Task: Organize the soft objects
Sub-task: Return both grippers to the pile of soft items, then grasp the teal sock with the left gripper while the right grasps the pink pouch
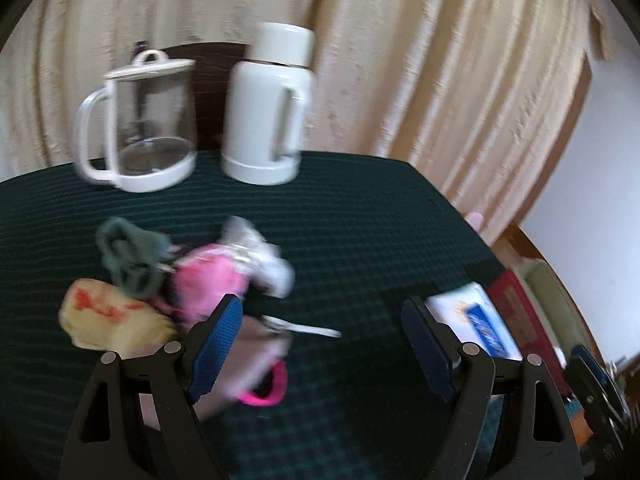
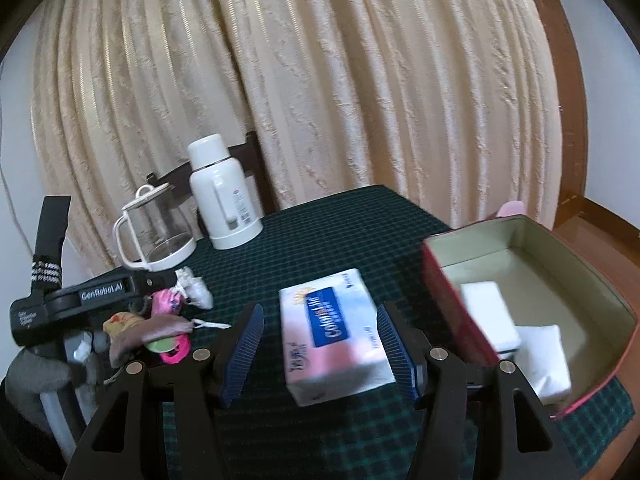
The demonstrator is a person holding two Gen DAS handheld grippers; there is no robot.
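Straddling the tissue pack (image 2: 334, 336) w/ my right gripper (image 2: 320, 350): jaws released, pads flanking but not touching; long axis runs straight ahead. Red box (image 2: 460, 312) just right; left gripper (image 1: 320, 348) spread, empty.

Right tool (image 2: 320, 354) open astride tissue pack (image 2: 334, 336); red box (image 2: 452, 280) beside, pouch pile (image 2: 160, 328) left

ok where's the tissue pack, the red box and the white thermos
tissue pack (image 2: 336, 332): right wrist view, on its blue label
red box (image 2: 460, 300): right wrist view, on its near red wall
white thermos (image 1: 266, 120): left wrist view, on its body
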